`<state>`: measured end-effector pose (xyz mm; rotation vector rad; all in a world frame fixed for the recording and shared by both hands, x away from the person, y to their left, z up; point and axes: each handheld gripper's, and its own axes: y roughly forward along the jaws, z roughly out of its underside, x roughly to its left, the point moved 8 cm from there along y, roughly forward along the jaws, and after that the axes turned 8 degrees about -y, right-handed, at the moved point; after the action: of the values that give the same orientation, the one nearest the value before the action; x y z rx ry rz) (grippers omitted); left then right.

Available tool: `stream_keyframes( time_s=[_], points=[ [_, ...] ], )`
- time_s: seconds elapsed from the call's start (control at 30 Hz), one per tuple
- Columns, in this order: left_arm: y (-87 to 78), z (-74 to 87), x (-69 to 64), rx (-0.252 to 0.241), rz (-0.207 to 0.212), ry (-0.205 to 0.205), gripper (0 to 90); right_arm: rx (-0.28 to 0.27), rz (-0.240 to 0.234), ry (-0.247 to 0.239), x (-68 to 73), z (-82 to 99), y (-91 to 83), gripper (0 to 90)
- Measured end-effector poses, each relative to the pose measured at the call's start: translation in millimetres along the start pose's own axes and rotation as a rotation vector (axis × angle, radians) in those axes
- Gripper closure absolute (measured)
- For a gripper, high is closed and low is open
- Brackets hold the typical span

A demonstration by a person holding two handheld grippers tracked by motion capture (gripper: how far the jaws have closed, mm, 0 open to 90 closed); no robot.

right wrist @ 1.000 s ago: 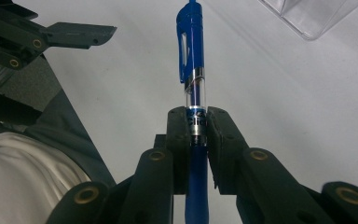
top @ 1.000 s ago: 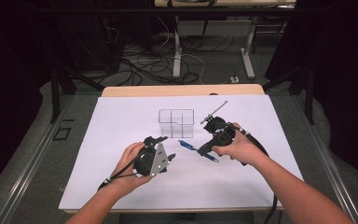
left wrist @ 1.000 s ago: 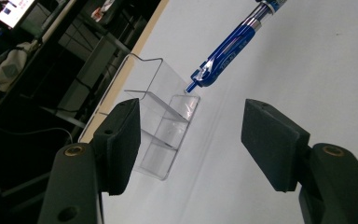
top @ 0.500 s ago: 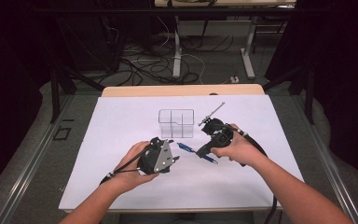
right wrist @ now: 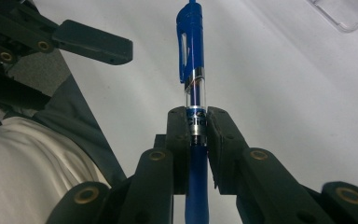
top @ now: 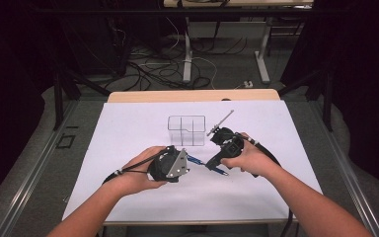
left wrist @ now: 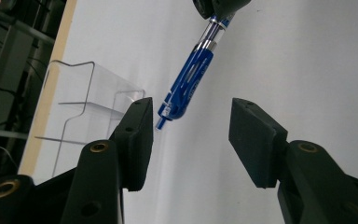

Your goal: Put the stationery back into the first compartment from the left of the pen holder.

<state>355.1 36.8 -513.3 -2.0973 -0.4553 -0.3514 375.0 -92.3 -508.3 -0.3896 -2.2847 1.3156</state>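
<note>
Right gripper (right wrist: pixel 196 122) is clamping the blue pen (right wrist: pixel 192 70) mid-barrel, presenting its clip end. Left gripper (left wrist: pixel 191 135), jaws unclenched and just been closing, is bracketing that end for handover.

High view sits above your side, looking forward and down over the whole table (top: pixel 128 123). Left gripper view rides close behind its jaws, facing right across the sheet. Right gripper view looks left along its jaws. All three share the blue pen (left wrist: pixel 186 84) and the clear organizer (top: pixel 186 130).
</note>
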Motion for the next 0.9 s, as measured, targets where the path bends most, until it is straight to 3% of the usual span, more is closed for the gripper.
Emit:
stream_keyframes(
  time_s=[0.1, 0.13, 0.2, 0.23, 0.27, 0.37, 0.43, 0.47, 0.57, 0.6, 0.63, 0.7, 0.73, 0.77, 0.9],
  points=[
    [2.3, -2.3, -2.4, 0.018, 0.004, 0.052, 51.1, 0.000, -0.005, -0.004, 1.5, -0.7, 2.6, 79.7],
    [3.7, -3.1, -3.7, 0.016, 0.011, 0.058, 51.5, 0.009, 0.005, -0.013, 0.8, -0.1, 2.9, 79.7],
    [6.8, -3.9, -5.3, 0.016, 0.010, 0.069, 52.6, 0.002, -0.019, -0.004, 3.4, -1.1, 4.5, 79.7],
    [8.8, -3.9, -6.2, 0.020, 0.012, 0.079, 53.2, 0.016, -0.026, 0.017, 5.3, -0.4, 4.1, 79.7],
    [11.4, -3.6, -7.7, 0.017, 0.013, 0.081, 53.6, 0.011, -0.032, -0.006, 4.2, -0.8, 5.0, 79.7],
    [15.3, -3.1, -9.7, 0.029, 0.015, 0.104, 54.9, 0.018, -0.031, -0.009, 4.2, -0.4, 6.8, 79.7],
    [17.6, -2.7, -10.7, 0.031, 0.011, 0.110, 55.5, 0.024, -0.038, 0.017, 6.9, -0.4, 7.3, 79.7],
    [18.4, -2.3, -11.0, 0.034, 0.011, 0.113, 55.8, 0.019, -0.043, -0.005, 5.6, -0.7, 8.4, 79.7],
    [20.9, -1.7, -11.9, 0.040, 0.012, 0.123, 57.9, 0.025, -0.051, -0.003, 7.2, -1.0, 10.6, 79.7],
    [22.0, -1.8, -12.7, 0.038, 0.014, 0.126, 58.7, 0.026, -0.061, 0.028, 10.3, -1.2, 11.6, 79.7],
    [22.7, -1.5, -13.6, 0.041, 0.019, 0.129, 60.1, 0.026, -0.060, 0.005, 9.2, -1.6, 12.6, 79.7],
    [24.5, -1.3, -15.6, 0.043, 0.025, 0.140, 62.3, -0.007, -0.062, 0.018, 11.1, -3.8, 16.9, 79.7],
    [25.0, -1.0, -16.2, 0.047, 0.027, 0.149, 64.0, 0.040, -0.054, 0.026, 11.4, -1.2, 14.6, 79.7],
    [25.5, -0.5, -16.9, 0.051, 0.030, 0.150, 65.5, 0.028, -0.060, -0.005, 10.2, -1.9, 16.2, 79.8],
    [26.1, 0.3, -17.6, 0.057, 0.037, 0.164, 71.7, 0.031, -0.071, 0.005, 12.6, -2.9, 18.2, 79.7]
  ],
)
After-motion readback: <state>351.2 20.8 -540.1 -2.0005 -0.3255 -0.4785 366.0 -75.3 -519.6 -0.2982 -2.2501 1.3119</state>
